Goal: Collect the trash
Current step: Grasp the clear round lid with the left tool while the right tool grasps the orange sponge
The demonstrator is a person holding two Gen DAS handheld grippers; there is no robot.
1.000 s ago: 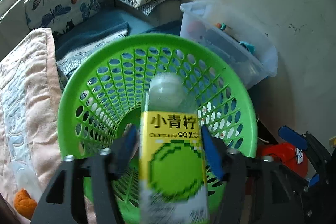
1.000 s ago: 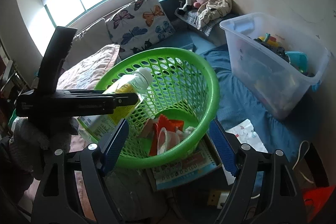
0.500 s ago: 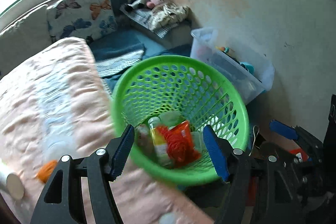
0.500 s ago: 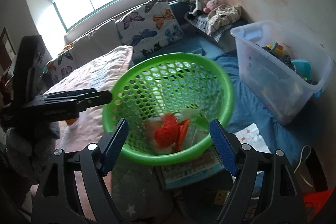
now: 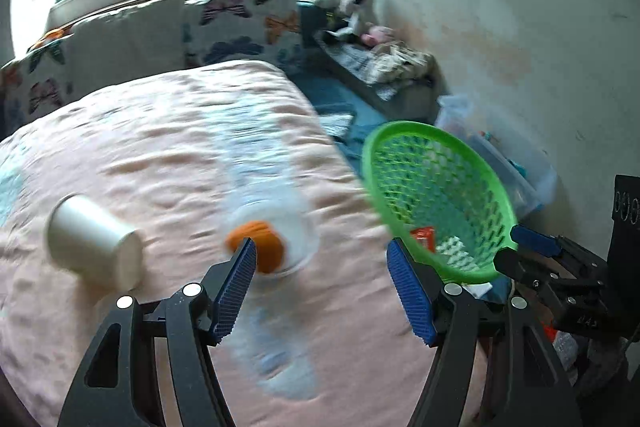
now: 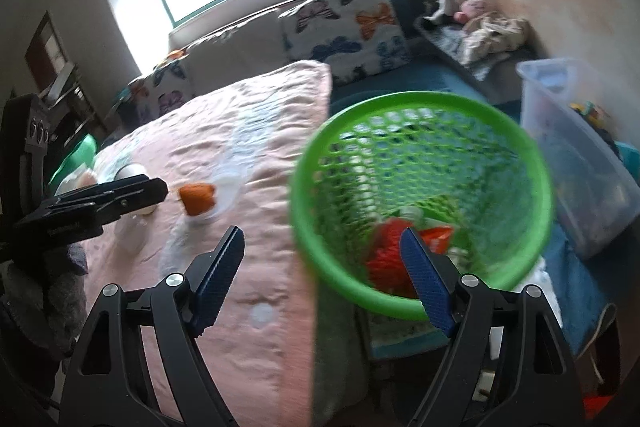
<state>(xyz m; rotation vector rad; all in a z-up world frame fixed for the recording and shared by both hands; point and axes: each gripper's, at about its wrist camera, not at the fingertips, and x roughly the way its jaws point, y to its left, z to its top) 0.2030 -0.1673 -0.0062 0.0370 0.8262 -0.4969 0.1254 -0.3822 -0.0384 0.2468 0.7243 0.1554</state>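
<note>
While the left gripper (image 5: 320,287) hangs over the pink blanket (image 5: 160,155), jaws wide and empty, a clear bottle (image 5: 276,215) with an orange cap lies just ahead of its left finger; the right gripper (image 6: 322,279), also spread empty, faces the green basket (image 6: 424,199)

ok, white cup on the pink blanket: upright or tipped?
Tipped. The white cup lies on its side on the pink blanket, one round end facing the left-wrist camera.
</note>
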